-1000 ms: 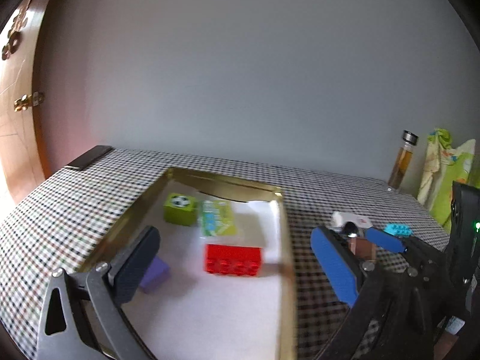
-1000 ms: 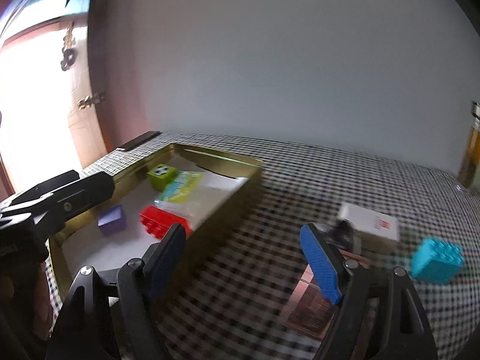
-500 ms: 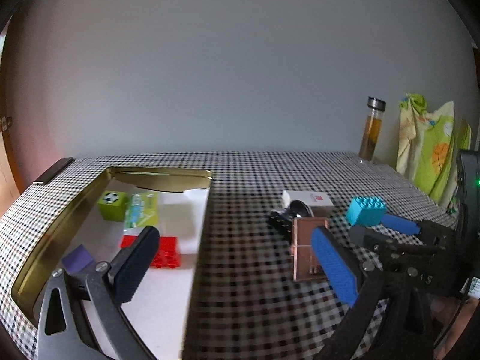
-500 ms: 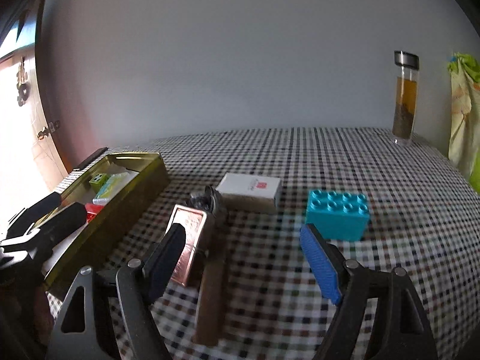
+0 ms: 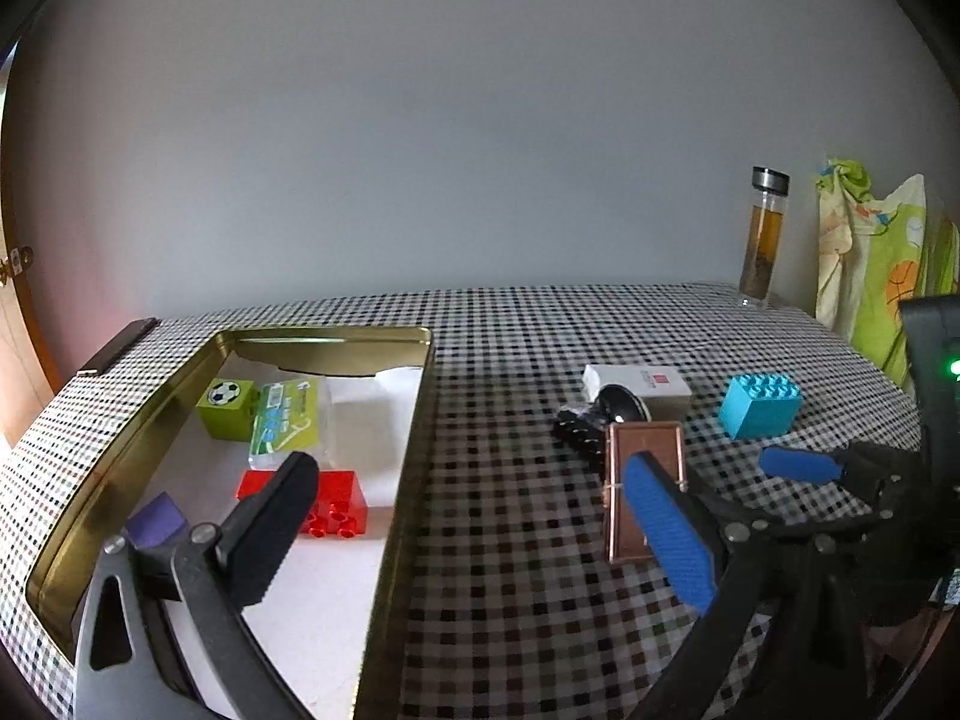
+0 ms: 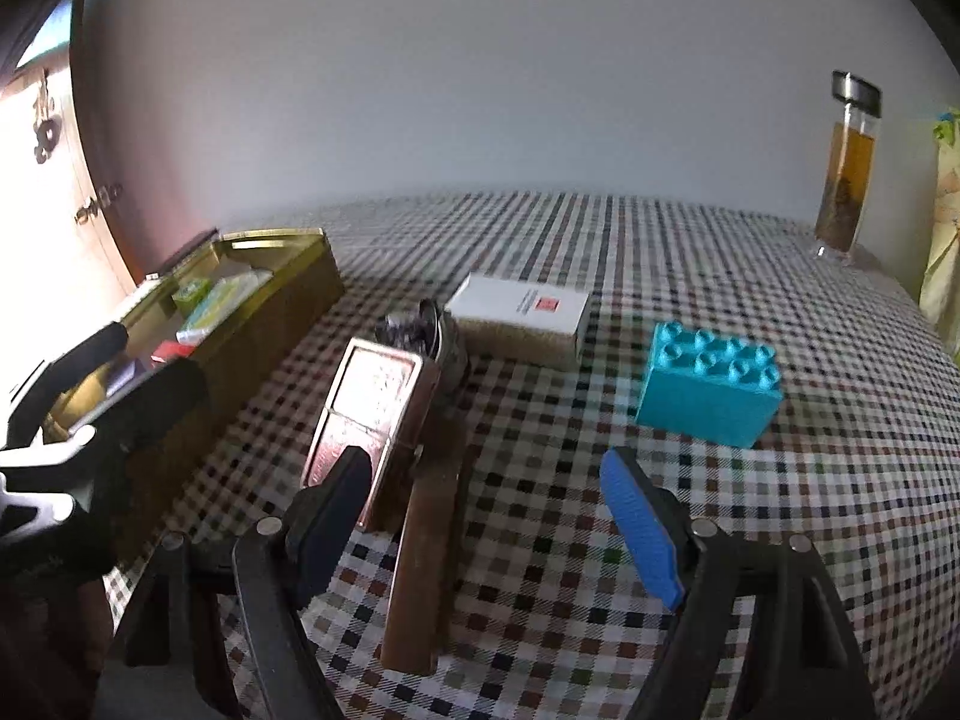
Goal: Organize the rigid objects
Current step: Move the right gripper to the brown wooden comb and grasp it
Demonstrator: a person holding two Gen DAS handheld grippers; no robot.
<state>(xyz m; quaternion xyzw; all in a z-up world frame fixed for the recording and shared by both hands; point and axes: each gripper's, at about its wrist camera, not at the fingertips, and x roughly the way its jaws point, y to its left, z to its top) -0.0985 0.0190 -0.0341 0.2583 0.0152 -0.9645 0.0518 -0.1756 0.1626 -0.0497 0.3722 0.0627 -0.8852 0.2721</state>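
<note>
Low in the right wrist frame, right gripper (image 6: 492, 516) spread wide and holding nothing, aimed between copper case (image 6: 366, 414) at centre left and teal brick (image 6: 708, 390) at centre right, probably to choose the next pick. Beyond, white box (image 6: 522, 312) touching a dark metal piece (image 6: 420, 330). Low in the left wrist frame, left gripper (image 5: 468, 534) likewise wide and bare, straddling the gold tray (image 5: 414, 450) rim, perhaps waiting. Inside, red brick (image 5: 336, 498), purple cube (image 5: 156, 522), green cube (image 5: 228, 402), packet (image 5: 288, 414) already stowed. Far right, bottle (image 6: 846, 180)

No lettering reads clearly: the white box (image 6: 521, 317) bears a small red logo, its print too blurred.
</note>
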